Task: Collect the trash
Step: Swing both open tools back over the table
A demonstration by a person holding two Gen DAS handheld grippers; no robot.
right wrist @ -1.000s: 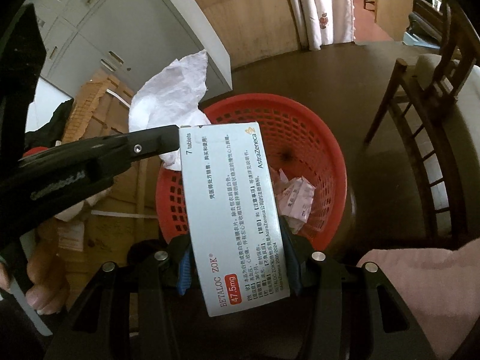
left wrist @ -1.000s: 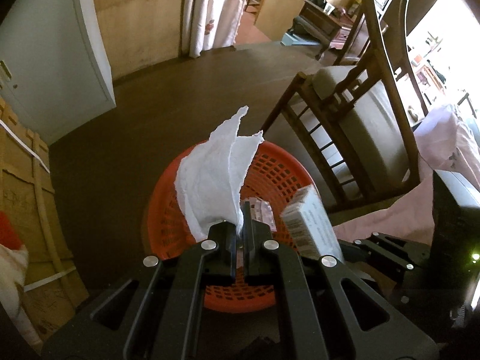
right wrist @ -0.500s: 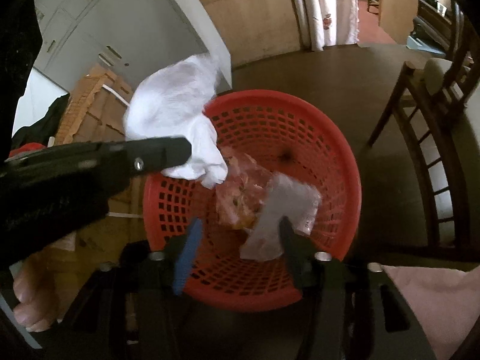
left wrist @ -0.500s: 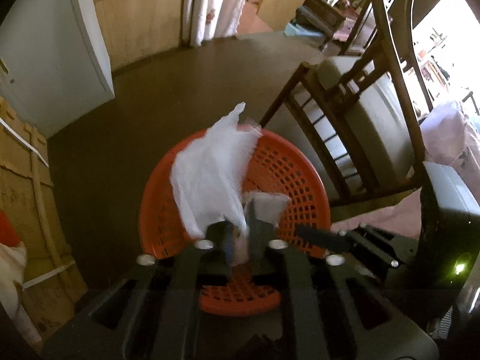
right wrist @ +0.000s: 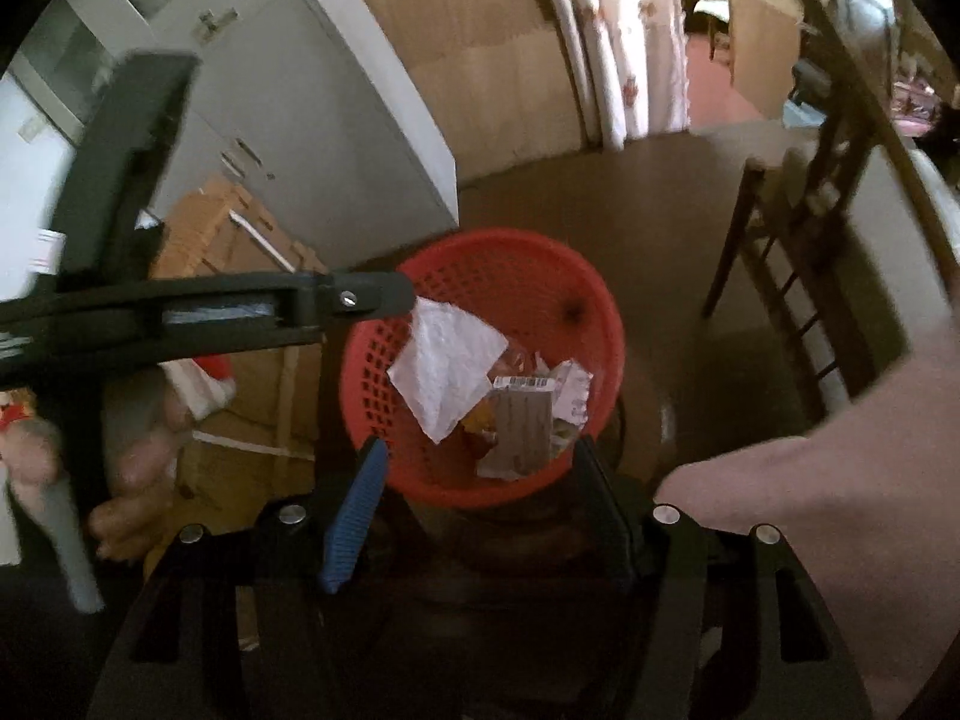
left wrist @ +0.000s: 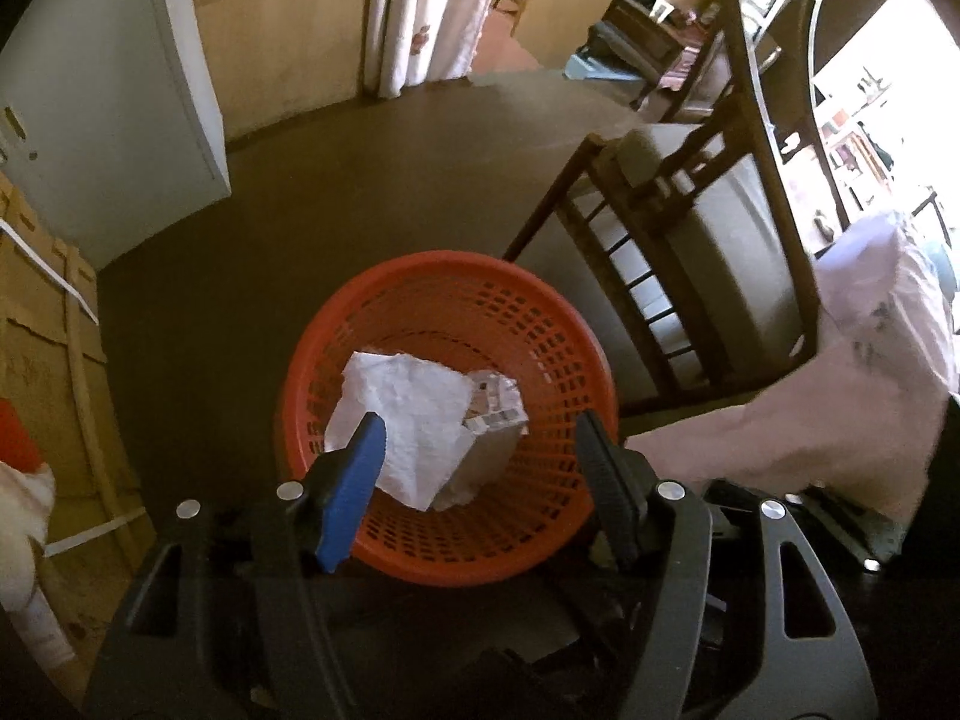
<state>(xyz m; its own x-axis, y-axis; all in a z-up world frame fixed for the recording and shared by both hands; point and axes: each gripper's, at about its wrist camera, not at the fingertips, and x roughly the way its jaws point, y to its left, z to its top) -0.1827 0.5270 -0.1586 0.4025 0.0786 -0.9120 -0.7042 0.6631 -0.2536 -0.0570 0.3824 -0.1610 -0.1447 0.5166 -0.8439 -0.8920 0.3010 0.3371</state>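
A red mesh basket stands on the dark floor below both grippers. Inside it lie a white tissue and a medicine box on top of other wrappers. My left gripper hangs over the basket, its jaws opening, with nothing between them. In the right wrist view the basket holds the tissue and the box. My right gripper is open and empty above the basket's near rim. The left gripper's finger reaches in from the left over the rim.
A wooden chair with a grey cushion stands right of the basket. Pink cloth lies at the near right. Cardboard boxes and a grey cabinet are on the left. A person's hand holds the left gripper.
The right gripper let go of the medicine box, which fell into the basket. The left gripper then opened and the tissue dropped in too. The right gripper drew back and up.
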